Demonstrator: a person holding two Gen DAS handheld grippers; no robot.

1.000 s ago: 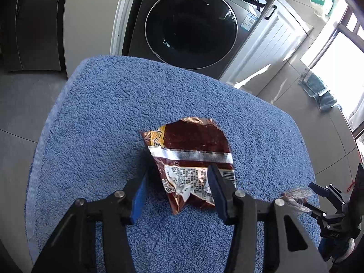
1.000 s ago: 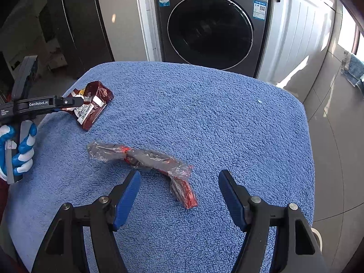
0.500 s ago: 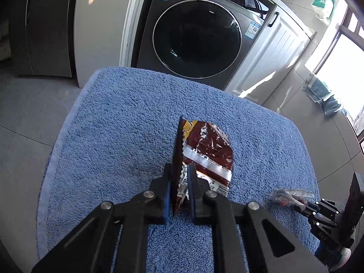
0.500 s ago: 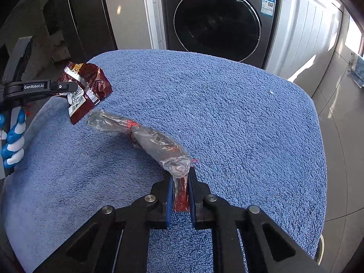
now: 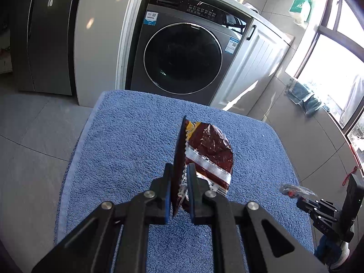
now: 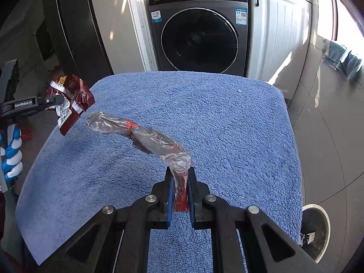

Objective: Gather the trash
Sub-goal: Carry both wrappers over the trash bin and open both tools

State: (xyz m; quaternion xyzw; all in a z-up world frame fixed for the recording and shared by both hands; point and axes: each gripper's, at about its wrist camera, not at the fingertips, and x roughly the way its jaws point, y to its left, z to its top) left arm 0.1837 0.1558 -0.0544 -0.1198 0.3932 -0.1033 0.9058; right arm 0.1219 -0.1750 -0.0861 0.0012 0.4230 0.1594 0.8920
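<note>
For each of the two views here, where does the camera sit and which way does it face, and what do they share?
Left wrist: sits behind the left claw, angled down over the blue terry towel toward the grey front-loading washing machine; shows its own black fingers pinching the brown foil snack wrapper.
Right wrist: behind the right claw, same heading; its fingers pinch the clear crumpled plastic wrapper; a blue-and-white gloved hand at left.
Shared: towel, washer, both wrappers, each other's claw.

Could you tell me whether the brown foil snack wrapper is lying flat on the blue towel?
No, the brown foil snack wrapper hangs pinched in the left gripper.
</note>
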